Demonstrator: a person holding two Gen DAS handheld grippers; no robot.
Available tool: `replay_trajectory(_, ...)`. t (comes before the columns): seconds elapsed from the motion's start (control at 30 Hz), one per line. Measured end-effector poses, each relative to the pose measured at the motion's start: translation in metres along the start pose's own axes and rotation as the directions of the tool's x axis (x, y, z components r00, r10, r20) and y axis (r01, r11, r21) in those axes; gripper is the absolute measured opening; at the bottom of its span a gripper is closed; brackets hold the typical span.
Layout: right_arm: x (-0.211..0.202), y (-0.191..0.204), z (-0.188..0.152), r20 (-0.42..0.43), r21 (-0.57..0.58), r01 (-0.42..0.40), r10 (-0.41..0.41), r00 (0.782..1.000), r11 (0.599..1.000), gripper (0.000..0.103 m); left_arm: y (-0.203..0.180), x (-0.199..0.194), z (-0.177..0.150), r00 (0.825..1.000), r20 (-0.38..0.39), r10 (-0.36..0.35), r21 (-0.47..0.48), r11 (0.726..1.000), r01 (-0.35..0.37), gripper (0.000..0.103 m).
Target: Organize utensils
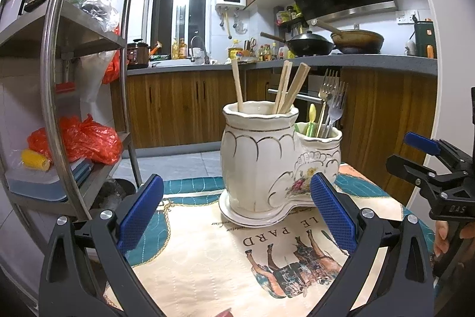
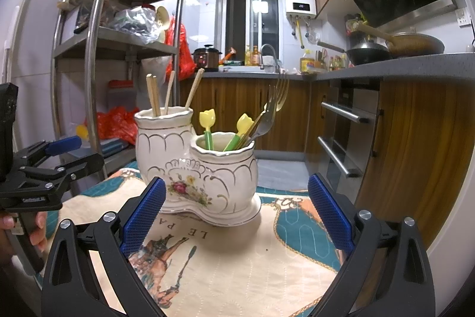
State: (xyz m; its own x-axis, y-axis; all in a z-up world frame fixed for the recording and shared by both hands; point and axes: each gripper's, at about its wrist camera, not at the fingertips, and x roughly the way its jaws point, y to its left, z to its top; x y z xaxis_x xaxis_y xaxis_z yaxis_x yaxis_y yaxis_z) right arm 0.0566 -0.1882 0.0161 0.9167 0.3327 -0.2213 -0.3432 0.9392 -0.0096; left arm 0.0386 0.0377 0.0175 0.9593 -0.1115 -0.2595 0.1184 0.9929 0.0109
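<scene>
- The white holder [image 1: 267, 156] stands in the middle of the frame, on the cloth [image 1: 207, 257] that covers the bench.
- Chopsticks [image 1: 285, 86] stick up from its tall cup. Forks [image 1: 332, 100] and yellow picks [image 2: 207, 124] sit in its low cup.
- The left tool [image 1: 237, 216] is at the bottom of the frame, wide apart and empty.
- The right tool [image 2: 237, 216] is also wide apart and empty.
- The holder looks heavy, smooth and easy to break, so leave it be.
- Chopsticks look light and stiff. Pinch one near its top end.
</scene>
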Motion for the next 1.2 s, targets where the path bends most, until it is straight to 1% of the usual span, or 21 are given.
replay_trajectory(0.2,-0.001,0.000,0.000,-0.005,0.002,0.008,-0.008,1.000,1.000,0.098,0.000,0.001,0.000,1.000,-0.009,0.003,-0.007,1.000,-0.003,0.098)
replay_trajectory(0.27,-0.003,0.000,-0.001,-0.011,0.011,0.014,-0.013,1.000,1.000,0.098,0.002,0.003,0.001,1.000,-0.025,0.006,-0.013,1.000,-0.006,0.098)
replay_trajectory(0.3,-0.004,-0.002,-0.002,-0.015,0.017,0.018,-0.018,1.000,1.000,0.098,0.004,0.006,0.000,0.998,-0.055,0.013,-0.016,1.000,-0.014,0.098)
replay_trajectory(0.37,-0.004,-0.007,-0.004,-0.047,0.046,0.015,-0.013,0.999,0.999,0.098,0.008,0.020,-0.001,0.988,-0.153,0.034,-0.020,0.999,-0.038,0.097)
replay_trajectory(0.4,-0.002,-0.009,-0.005,-0.067,0.064,0.009,-0.005,0.998,0.998,0.098,0.011,0.032,-0.003,0.972,-0.229,0.044,-0.020,0.999,-0.050,0.097)
replay_trajectory(0.43,0.001,-0.011,-0.006,-0.099,0.081,0.008,0.000,0.995,0.997,0.098,0.012,0.041,-0.006,0.959,-0.280,0.044,-0.020,0.998,-0.052,0.097)
replay_trajectory(0.47,0.006,-0.012,-0.008,-0.130,0.090,0.015,-0.003,0.992,0.996,0.098,0.015,0.055,-0.010,0.934,-0.355,0.047,-0.021,0.998,-0.059,0.097)
replay_trajectory(0.5,0.015,-0.013,-0.007,-0.154,0.093,0.019,-0.005,0.988,0.996,0.098,0.018,0.069,-0.015,0.902,-0.428,0.062,-0.018,0.997,-0.077,0.097)
replay_trajectory(0.53,0.018,-0.012,-0.009,-0.197,0.091,0.029,-0.011,0.980,0.995,0.098,0.020,0.080,-0.020,0.873,-0.481,0.078,-0.012,0.995,-0.096,0.097)
replay_trajectory(0.57,0.021,-0.011,-0.010,-0.223,0.092,0.034,-0.013,0.975,0.995,0.098,0.023,0.090,-0.024,0.849,-0.521,0.087,-0.010,0.994,-0.109,0.097)
replay_trajectory(0.63,0.022,-0.010,-0.011,-0.239,0.096,0.021,0.003,0.971,0.995,0.098,0.028,0.109,-0.033,0.794,-0.604,0.071,-0.039,0.992,-0.119,0.097)
replay_trajectory(0.67,0.018,-0.009,-0.012,-0.234,0.095,0.013,0.010,0.972,0.995,0.098,0.030,0.114,-0.036,0.777,-0.625,0.068,-0.046,0.991,-0.124,0.097)
replay_trajectory(0.7,0.016,-0.009,-0.012,-0.230,0.092,0.010,0.012,0.973,0.996,0.098,0.029,0.117,-0.037,0.771,-0.632,0.077,-0.036,0.991,-0.129,0.097)
replay_trajectory(0.77,0.013,-0.009,-0.014,-0.232,0.092,0.007,0.015,0.973,0.996,0.098,0.026,0.120,-0.038,0.766,-0.635,0.098,-0.008,0.991,-0.134,0.098)
replay_trajectory(0.8,0.011,-0.010,-0.015,-0.235,0.097,0.006,0.017,0.972,0.995,0.098,0.025,0.118,-0.038,0.765,-0.635,0.106,-0.002,0.990,-0.138,0.098)
replay_trajectory(0.93,0.008,-0.014,-0.017,-0.255,0.131,0.003,0.030,0.967,0.991,0.098,0.025,0.115,-0.039,0.764,-0.638,0.099,-0.010,0.991,-0.137,0.099)
replay_trajectory(0.97,0.012,-0.015,-0.014,-0.254,0.132,0.003,0.031,0.967,0.991,0.098,0.027,0.116,-0.037,0.764,-0.638,0.098,-0.011,0.991,-0.136,0.099)
replay_trajectory(1.07,0.009,-0.018,-0.010,-0.238,0.139,0.002,0.032,0.971,0.990,0.098,0.026,0.118,-0.036,0.763,-0.639,0.097,-0.012,0.991,-0.136,0.099)
replay_trajectory(1.2,0.012,-0.027,-0.003,-0.217,0.182,-0.011,0.051,0.975,0.983,0.098,0.027,0.118,-0.036,0.763,-0.639,0.097,-0.012,0.991,-0.136,0.099)
